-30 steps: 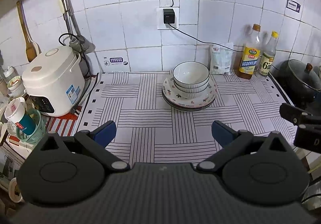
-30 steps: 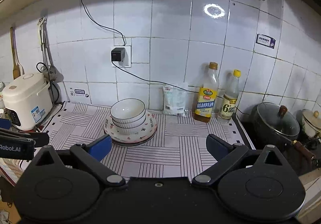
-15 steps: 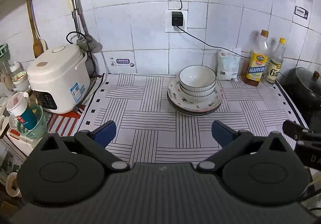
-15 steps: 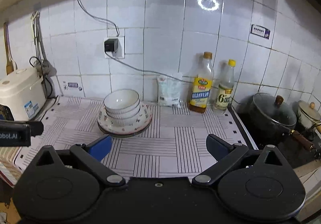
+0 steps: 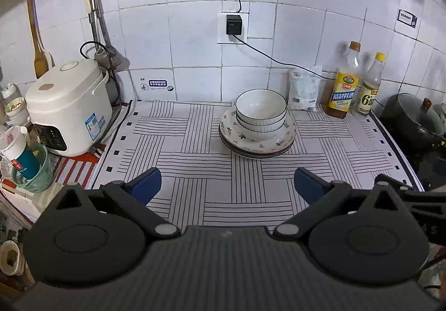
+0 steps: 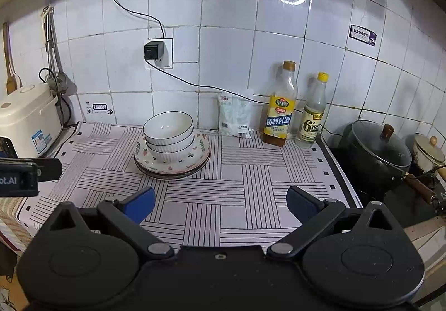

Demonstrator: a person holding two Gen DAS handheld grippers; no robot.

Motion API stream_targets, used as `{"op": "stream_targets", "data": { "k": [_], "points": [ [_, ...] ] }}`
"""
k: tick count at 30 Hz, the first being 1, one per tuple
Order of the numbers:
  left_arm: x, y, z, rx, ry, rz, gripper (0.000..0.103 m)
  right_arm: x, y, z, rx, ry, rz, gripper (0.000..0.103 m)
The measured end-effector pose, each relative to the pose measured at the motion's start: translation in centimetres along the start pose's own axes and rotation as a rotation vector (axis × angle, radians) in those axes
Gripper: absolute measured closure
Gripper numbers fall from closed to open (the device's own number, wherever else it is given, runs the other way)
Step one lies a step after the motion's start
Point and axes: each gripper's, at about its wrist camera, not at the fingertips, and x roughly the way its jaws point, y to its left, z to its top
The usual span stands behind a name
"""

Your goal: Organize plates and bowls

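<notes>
Bowls nested on plates, kept compact beside the bottles. Both claws, left and right, held spread, empty, short of the stack.

a white rice cooker is seen at the left of the striped mat on the table. two bottles and a white packet are stood against the tiled wall, a lidded black pot beside them.
</notes>
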Motion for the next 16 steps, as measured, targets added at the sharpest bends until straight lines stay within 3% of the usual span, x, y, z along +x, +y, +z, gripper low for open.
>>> {"op": "stream_targets", "data": {
  "k": [16],
  "points": [
    [0.79,0.54,0.11,-0.015,0.022,0.002,0.0,0.42,0.24,0.01,-0.007,0.013,-0.001,0.001]
  ]
}}
